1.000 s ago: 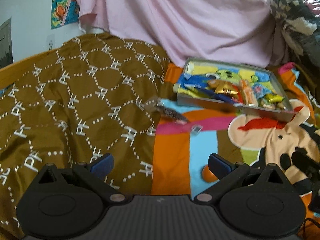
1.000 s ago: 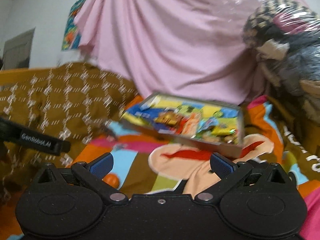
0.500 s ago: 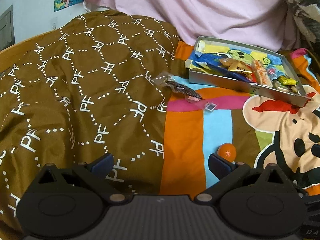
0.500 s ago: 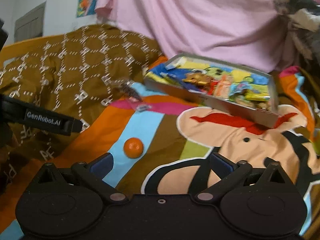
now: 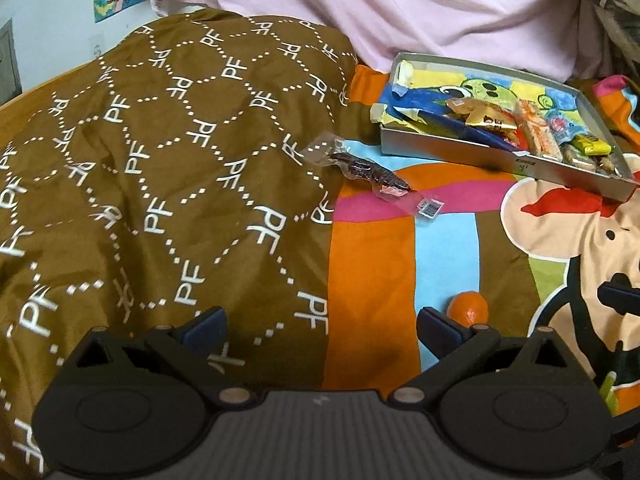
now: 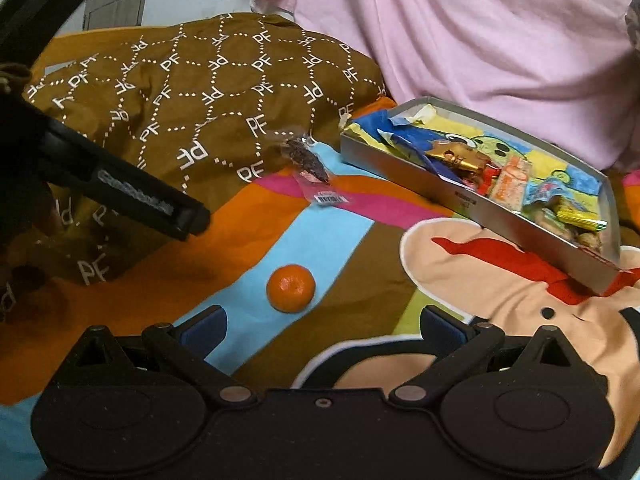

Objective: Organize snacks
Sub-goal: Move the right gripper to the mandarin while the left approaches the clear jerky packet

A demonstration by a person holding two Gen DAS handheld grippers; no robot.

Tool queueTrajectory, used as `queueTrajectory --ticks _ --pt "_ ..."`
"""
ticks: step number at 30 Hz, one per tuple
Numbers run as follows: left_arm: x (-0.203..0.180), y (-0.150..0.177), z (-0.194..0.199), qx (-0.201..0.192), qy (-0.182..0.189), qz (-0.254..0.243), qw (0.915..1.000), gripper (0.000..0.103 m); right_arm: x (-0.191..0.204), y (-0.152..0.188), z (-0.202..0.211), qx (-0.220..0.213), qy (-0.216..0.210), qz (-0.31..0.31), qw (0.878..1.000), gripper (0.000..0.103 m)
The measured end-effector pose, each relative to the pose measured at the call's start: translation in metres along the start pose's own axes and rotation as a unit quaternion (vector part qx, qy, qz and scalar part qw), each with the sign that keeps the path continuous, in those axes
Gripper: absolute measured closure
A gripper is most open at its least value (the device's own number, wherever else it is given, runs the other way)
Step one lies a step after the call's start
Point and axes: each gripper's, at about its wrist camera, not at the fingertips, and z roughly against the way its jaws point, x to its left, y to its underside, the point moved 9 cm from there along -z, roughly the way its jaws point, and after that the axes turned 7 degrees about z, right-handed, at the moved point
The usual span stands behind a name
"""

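Left gripper (image 5: 320, 326): blue-padded fingers spread wide, nothing between them, over edge of brown patterned quilt (image 5: 160, 168) and orange stripe of cartoon bedsheet (image 5: 368, 280). Right gripper (image 6: 322, 330): fingers likewise wide apart, empty, above same sheet. Small orange (image 6: 291, 288) on blue stripe just ahead of right gripper, between finger lines; in left view beside right-hand finger (image 5: 468, 308). Further out, clear-wrapped dark snack (image 5: 372, 172) lying half on quilt edge, half on sheet, barcode end toward pink stripe. Beyond that, grey shallow tray (image 6: 452, 196) resting on sheet, holding mixed snack packets (image 6: 508, 180). Pink cloth (image 6: 460, 28) draped behind tray.
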Motion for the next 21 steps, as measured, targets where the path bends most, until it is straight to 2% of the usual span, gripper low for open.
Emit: queueTrajectory --ticks 8,13,19,21 --pt "-0.018 -0.012 -0.023 0.002 0.004 0.001 1.0 0.0 0.011 -0.004 -0.035 -0.001 -0.012 0.046 0.999 0.001" --pt "-0.025 -0.026 -0.036 -0.005 0.003 0.001 1.0 0.0 0.014 -0.004 -0.059 0.011 -0.016 0.045 0.999 0.012" --pt "-0.03 -0.037 -0.056 -0.007 0.004 0.024 0.9997 0.0 0.011 -0.001 -0.07 0.017 -0.027 0.02 0.999 0.041" --pt "-0.032 -0.038 -0.063 -0.005 0.007 0.032 0.9995 0.0 0.006 0.0 -0.072 0.02 -0.035 0.006 0.999 0.056"
